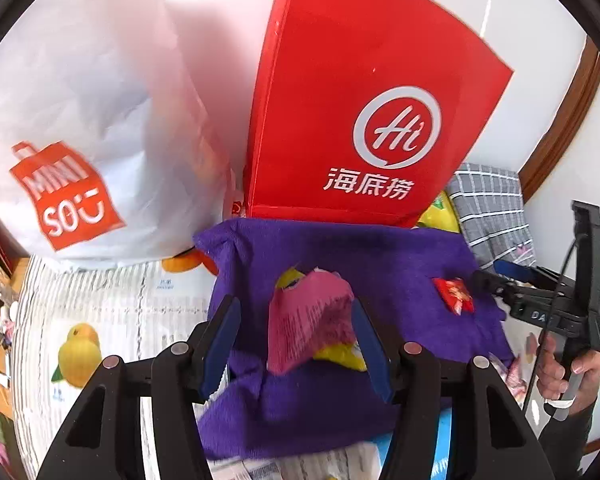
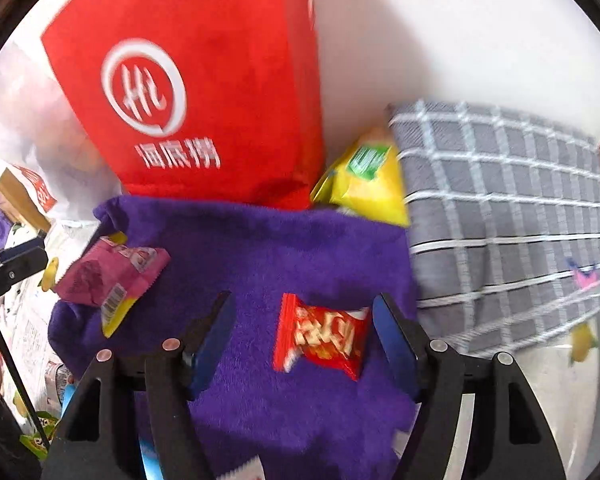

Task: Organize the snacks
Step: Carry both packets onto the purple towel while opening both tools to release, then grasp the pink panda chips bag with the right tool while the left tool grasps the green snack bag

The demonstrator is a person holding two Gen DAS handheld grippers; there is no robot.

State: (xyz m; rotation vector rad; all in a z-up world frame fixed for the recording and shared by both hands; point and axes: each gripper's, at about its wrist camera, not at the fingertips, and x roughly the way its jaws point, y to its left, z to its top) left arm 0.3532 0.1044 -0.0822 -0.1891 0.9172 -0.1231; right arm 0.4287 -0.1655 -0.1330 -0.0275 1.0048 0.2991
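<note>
Both grippers stand over a purple fleece cloth (image 1: 380, 256) laid in front of a red Haidilao paper bag (image 1: 360, 92) and a white Miniso bag (image 1: 80, 120). The left gripper (image 1: 296, 344) has its jaws spread, with a pink and yellow snack packet (image 1: 308, 320) lying between them on the cloth; the right-hand pad appears to touch or nearly touch the packet's edge, but no grip is evident. The right gripper (image 2: 304, 340) is likewise released, jaws apart on either side of a small red snack packet (image 2: 324, 340) that lies flat on the cloth, with clearance on the left side and the right pad close to the packet. A yellow snack bag (image 2: 364, 184) is wedged upright between the red bag and a grey checked cloth (image 2: 508, 220) at the rear right. Assessment: organising is at an early stage. At least two packets remain loose on the cloth and neither is lifted; the yellow bag is also unsorted. Whether either paper bag already holds snacks cannot be determined, as their interiors are not visible. The right wrist view is blurred, so print on the packets is unreadable.
</note>
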